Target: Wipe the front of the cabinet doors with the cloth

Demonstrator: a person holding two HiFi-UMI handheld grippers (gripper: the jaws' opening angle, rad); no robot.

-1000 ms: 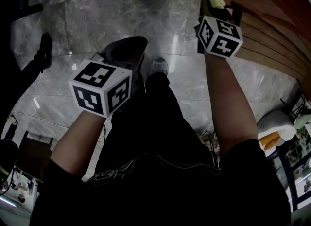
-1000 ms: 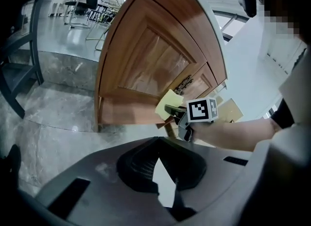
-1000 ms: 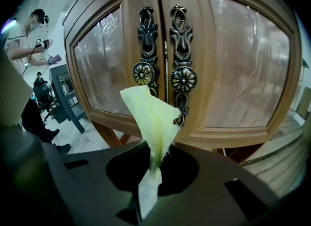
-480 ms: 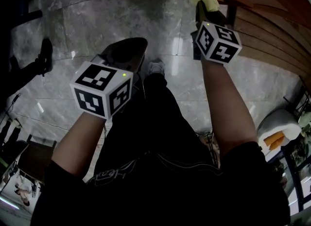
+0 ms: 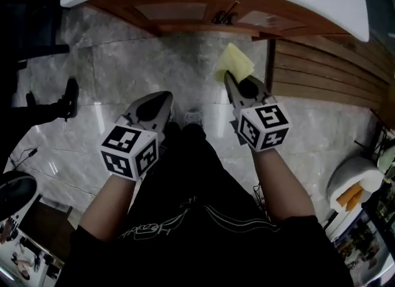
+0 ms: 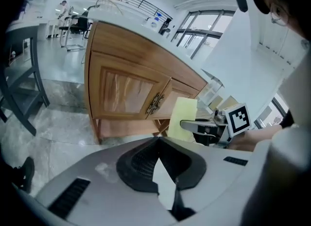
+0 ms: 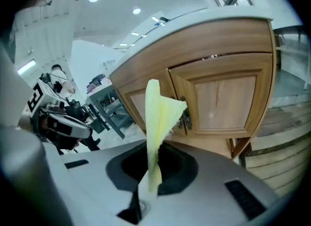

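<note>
The cloth (image 7: 156, 118), judged limp and light, was pinched at its edge by the right gripper (image 7: 149, 164), the left gripper (image 6: 158, 145) pressed together, empty.

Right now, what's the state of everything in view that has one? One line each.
Cabinet doors: both closed.
Cloth: clamped at one end, sticking up, not touching the doors.
Right gripper: shut on the cloth.
Left gripper: shut, empty.

Wooden cabinet (image 5: 185, 12) on marble floor (image 5: 123, 63)
</note>
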